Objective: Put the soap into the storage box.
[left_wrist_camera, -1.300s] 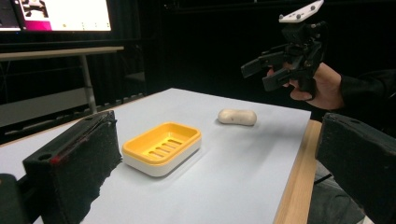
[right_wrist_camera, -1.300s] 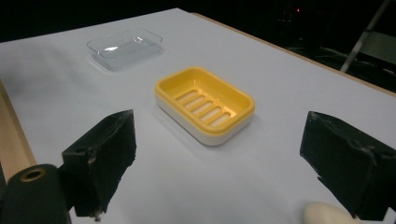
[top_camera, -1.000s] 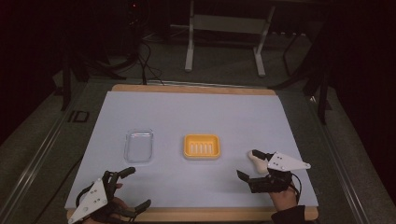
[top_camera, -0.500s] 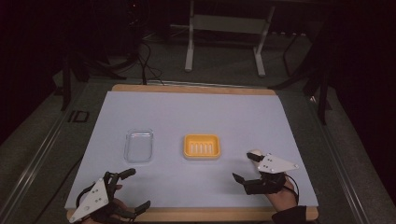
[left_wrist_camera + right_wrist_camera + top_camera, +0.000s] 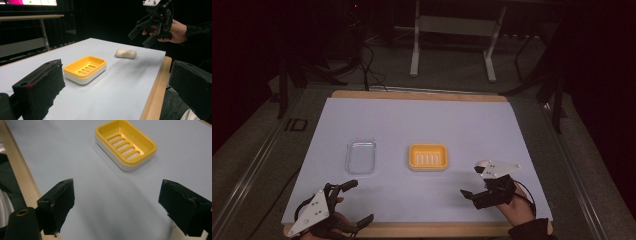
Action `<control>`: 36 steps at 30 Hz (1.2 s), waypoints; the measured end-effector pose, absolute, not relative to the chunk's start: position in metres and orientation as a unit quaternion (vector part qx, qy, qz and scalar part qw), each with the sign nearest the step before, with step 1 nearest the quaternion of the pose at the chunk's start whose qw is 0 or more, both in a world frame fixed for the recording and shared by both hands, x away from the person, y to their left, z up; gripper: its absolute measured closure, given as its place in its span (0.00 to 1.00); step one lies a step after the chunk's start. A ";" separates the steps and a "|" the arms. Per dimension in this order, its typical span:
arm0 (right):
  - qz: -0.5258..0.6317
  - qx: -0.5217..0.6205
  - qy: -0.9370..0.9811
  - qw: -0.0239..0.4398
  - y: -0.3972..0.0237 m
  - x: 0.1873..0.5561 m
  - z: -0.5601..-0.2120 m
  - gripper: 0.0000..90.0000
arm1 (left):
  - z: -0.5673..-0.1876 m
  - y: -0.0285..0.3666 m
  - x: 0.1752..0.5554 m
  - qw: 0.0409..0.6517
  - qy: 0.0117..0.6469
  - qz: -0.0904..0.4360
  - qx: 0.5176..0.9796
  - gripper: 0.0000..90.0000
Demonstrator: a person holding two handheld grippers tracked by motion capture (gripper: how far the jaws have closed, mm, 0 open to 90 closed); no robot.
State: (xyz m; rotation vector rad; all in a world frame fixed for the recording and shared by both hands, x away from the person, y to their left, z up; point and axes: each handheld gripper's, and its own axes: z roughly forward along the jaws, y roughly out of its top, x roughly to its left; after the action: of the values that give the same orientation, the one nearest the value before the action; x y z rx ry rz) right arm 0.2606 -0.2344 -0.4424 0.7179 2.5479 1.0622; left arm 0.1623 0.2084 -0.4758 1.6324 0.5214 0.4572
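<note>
Two hand-held grippers hover over the near edge of a white-topped table, both with jaws spread apart and empty.

The left gripper sits near the front-left corner; the right gripper hangs just above a pale oval soap bar (hidden under it in the high view). A yellow soap dish sits mid-table between them with a clear plastic lid to its left, well apart from both grippers. Metal stand legs rise on the dark floor beyond.

"ID" stands on the floor left of the table.
</note>
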 end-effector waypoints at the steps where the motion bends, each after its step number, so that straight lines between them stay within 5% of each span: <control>1: 0.352 0.244 0.893 0.137 -0.232 0.261 -0.442 0.13 | -0.476 0.208 0.162 0.632 0.228 0.199 0.713 0.00; 36: 0.219 0.335 0.911 0.098 -0.250 0.271 -0.450 0.14 | -0.478 0.203 0.164 0.620 0.222 0.194 0.727 0.00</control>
State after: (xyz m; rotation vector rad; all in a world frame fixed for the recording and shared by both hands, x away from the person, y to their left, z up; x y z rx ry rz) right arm 0.2711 -0.2498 -0.4496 0.9920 2.6972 0.6479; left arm 0.1638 0.2034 -0.4779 1.6726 0.5105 0.4460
